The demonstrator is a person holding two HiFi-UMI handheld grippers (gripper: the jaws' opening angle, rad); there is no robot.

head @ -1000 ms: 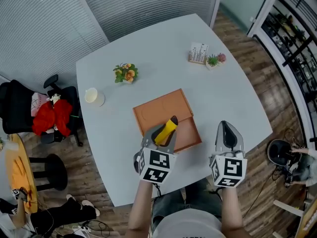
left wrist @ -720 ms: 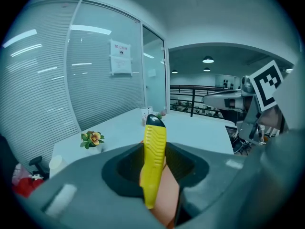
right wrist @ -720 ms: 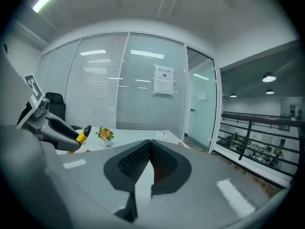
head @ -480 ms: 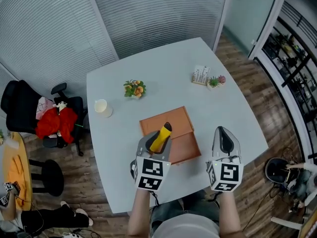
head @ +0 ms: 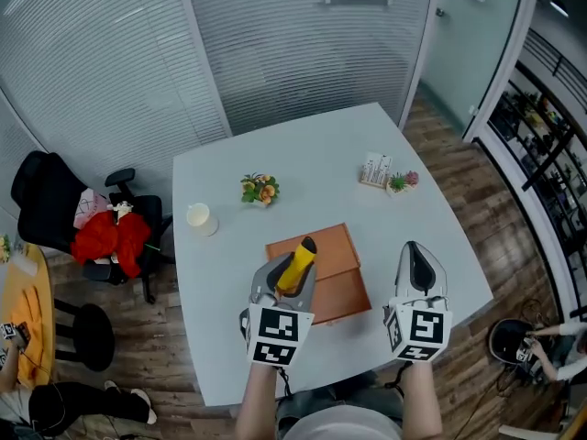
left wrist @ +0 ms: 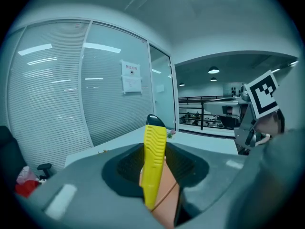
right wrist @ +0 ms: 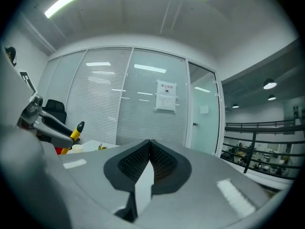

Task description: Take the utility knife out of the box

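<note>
left gripper [head: 286, 280] pinching knife [left wrist: 154, 168] low on its handle, holding it above box [head: 341, 291] | right gripper [head: 418, 264] hovering, jaws pressed together, empty | knife probably handling light, stiff; ribbed yellow plastic looking grippy

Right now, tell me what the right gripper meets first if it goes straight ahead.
Probably nothing nearby. The right gripper, jaws shut, points above the table toward the glass wall with blinds, near the posted notice. That wall looks first in line, though depth is unclear.
</note>
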